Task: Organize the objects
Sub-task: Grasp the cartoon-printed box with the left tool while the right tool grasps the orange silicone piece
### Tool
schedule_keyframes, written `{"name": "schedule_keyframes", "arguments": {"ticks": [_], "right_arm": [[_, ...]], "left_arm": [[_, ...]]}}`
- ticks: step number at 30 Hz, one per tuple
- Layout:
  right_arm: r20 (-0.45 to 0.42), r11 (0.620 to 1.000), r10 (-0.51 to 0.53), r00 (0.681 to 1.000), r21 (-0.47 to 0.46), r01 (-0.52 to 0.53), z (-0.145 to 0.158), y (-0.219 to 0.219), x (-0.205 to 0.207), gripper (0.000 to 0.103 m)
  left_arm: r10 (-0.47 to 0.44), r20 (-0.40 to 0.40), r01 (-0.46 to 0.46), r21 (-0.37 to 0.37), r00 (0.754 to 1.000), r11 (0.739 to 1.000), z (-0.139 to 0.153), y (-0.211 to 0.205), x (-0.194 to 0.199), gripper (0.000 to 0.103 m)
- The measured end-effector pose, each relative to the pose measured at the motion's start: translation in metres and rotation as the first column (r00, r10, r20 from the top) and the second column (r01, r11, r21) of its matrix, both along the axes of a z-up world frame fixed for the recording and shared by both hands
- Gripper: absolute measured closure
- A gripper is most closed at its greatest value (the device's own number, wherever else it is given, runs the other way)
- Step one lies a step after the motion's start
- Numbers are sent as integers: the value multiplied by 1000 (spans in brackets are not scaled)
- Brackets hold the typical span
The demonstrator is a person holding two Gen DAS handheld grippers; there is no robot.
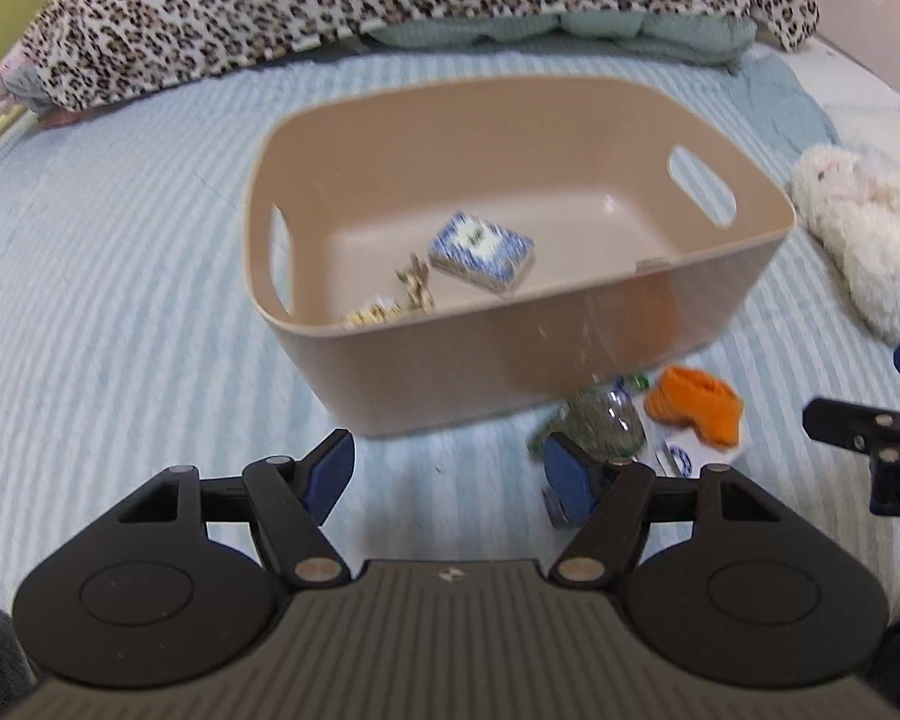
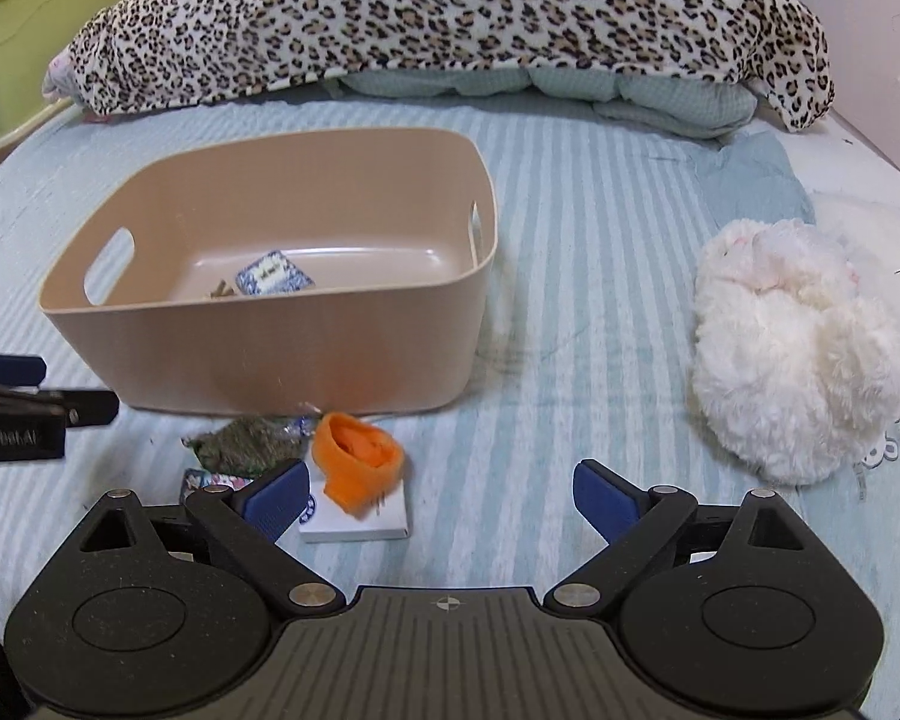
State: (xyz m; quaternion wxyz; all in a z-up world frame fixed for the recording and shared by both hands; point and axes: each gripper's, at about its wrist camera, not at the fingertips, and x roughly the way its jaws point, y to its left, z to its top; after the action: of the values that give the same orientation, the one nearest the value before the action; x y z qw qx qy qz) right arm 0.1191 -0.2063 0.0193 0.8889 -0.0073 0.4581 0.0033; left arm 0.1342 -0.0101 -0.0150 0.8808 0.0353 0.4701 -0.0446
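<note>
A tan plastic bin (image 1: 570, 354) (image 2: 270, 354) stands on the striped bed. Inside lie a blue-and-white patterned box (image 1: 481, 249) (image 2: 273, 275) and some small tan pieces (image 1: 415, 288). In front of the bin lie a green crinkly packet (image 1: 606, 420) (image 2: 243, 447), an orange rolled cloth (image 1: 696, 411) (image 2: 360, 468) and a white flat box (image 2: 360, 525) under it. My left gripper (image 1: 450, 480) is open and empty, near the bin's front wall. My right gripper (image 2: 441, 501) is open and empty, just right of the orange cloth.
A white plush toy (image 2: 792, 348) (image 1: 864, 234) lies to the right. A leopard-print blanket (image 2: 450, 18) (image 1: 390, 6) over pale green pillows runs along the back. A green cabinet (image 2: 30, 24) stands at the far left. The right gripper's edge shows in the left wrist view (image 1: 864, 438).
</note>
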Motion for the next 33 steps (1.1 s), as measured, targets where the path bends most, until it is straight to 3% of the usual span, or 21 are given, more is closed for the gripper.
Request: {"name": "schedule_keyframes", "arguments": {"ticks": [6,19,33], "right_arm": [[-30,1000,8,1000,-18,-9,-15,-2,5,7],[-48,999,6,999,-48,-9,-41,-11,23,8],[-61,1000,9,998,-14,-10,-49,-13,30,8]], "left_arm": [[-2,-54,0,-36,999,999,-24,-12,4,32],[-24,-115,16,-74,993,997,-47,-46,18,32],[-45,-177,18,-150,983,988,-64,-46,23,28]]}}
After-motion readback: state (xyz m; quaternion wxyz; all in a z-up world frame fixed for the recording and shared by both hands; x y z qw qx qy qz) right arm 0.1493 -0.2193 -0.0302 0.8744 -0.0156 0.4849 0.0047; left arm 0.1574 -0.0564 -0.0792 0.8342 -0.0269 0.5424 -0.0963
